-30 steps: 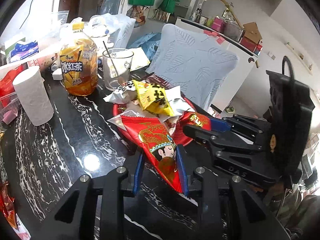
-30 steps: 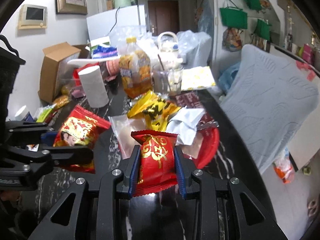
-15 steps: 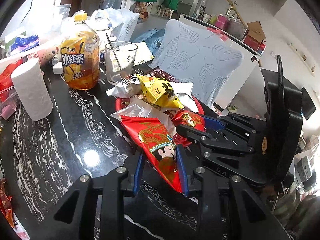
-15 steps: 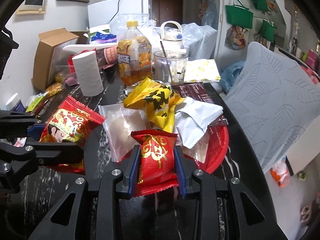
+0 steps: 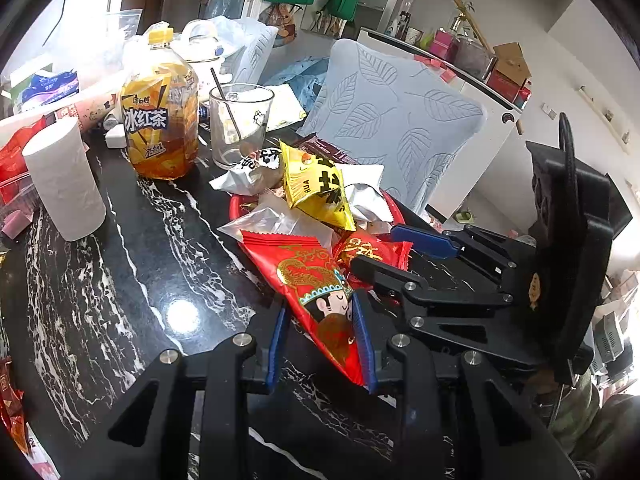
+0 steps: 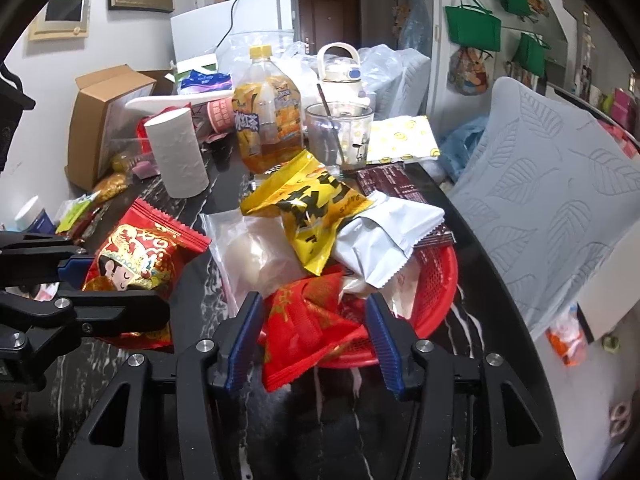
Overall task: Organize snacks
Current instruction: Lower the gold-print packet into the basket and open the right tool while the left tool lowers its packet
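Left gripper: jaws narrow, clamped on the lower end of one red packet with a cartoon face. The packet is held off the black marble table, just left of the red basket.

Right gripper: jaws opening, pads standing clear of a second red packet that lies between them. This packet rests over the near rim of the basket, its lower end hanging past the rim.

Count in the basket, besides that red packet: one yellow packet, one silver packet, one clear packet. One dark brown packet lies under them at the far side.

On the table behind: one tea bottle, one glass with a spoon in it, one paper roll.

Pose: both grippers point forward and downward at the table, side by side, the left one just beside the right.
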The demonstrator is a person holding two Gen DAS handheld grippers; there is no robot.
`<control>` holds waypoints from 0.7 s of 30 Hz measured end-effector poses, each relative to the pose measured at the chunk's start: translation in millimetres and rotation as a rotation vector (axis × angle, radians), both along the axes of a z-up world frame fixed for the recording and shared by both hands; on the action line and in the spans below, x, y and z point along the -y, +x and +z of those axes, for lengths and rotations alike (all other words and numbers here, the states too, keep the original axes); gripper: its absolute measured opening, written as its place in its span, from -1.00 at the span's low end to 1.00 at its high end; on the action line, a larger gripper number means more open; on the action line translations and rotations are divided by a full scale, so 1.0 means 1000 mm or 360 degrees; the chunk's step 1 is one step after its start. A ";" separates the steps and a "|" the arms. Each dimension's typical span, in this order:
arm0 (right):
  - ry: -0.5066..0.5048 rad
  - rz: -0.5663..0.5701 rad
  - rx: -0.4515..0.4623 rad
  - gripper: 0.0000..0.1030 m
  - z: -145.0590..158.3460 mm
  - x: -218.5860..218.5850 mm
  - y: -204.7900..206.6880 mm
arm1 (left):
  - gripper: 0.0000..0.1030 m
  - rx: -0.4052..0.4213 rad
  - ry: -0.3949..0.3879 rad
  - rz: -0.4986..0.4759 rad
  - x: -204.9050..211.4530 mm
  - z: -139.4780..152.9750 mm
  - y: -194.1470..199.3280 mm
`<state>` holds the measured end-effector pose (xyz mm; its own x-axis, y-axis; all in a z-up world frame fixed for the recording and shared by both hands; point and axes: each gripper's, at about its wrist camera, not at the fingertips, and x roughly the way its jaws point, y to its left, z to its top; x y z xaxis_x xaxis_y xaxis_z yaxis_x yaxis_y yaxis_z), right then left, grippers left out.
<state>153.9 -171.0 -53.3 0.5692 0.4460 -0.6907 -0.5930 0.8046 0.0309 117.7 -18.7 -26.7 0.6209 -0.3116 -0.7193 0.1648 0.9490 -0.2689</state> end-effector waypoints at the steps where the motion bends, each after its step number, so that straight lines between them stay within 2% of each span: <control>1: 0.0009 0.0001 -0.0001 0.02 0.001 0.001 -0.001 | -0.43 0.0001 -0.0001 0.0000 0.000 0.001 0.000; 14: 0.0053 -0.0032 0.0046 0.02 0.021 0.013 -0.013 | -0.43 0.0039 -0.0009 -0.0012 0.007 0.014 0.002; 21: 0.0041 -0.0108 0.0094 0.02 0.038 0.027 -0.011 | -0.43 0.0125 0.0033 -0.0062 0.019 0.031 0.016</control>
